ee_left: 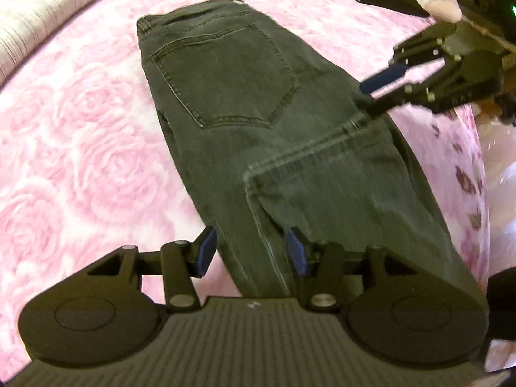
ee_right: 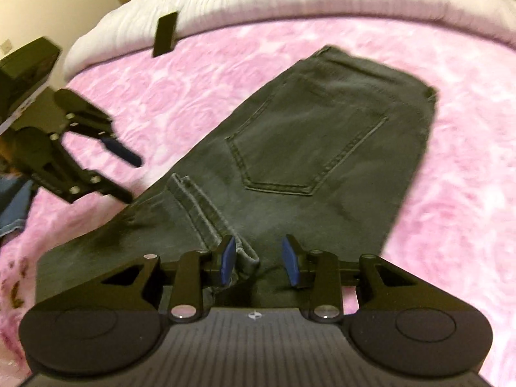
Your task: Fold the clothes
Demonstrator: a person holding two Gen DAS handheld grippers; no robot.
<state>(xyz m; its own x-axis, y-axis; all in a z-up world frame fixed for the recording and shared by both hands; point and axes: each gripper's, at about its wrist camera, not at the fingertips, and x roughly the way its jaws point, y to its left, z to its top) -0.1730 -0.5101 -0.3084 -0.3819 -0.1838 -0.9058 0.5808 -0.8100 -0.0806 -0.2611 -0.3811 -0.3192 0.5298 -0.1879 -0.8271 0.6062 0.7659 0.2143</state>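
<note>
Through my left wrist camera, my left gripper hangs with fingers apart over the dark jeans on the pink bedspread; waistband far, legs doubled toward me. From the right wrist camera, my right gripper is spread beside the hem; heavy, limp denim, I judge, best pinched at that thick hem.

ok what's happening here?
A person with two handheld claws is folding dark jeans on a pink rose-pattern blanket. The leg end is already doubled back, hem below the back pocket. Both the left claw and right claw are open over the denim, gripping nothing.
</note>
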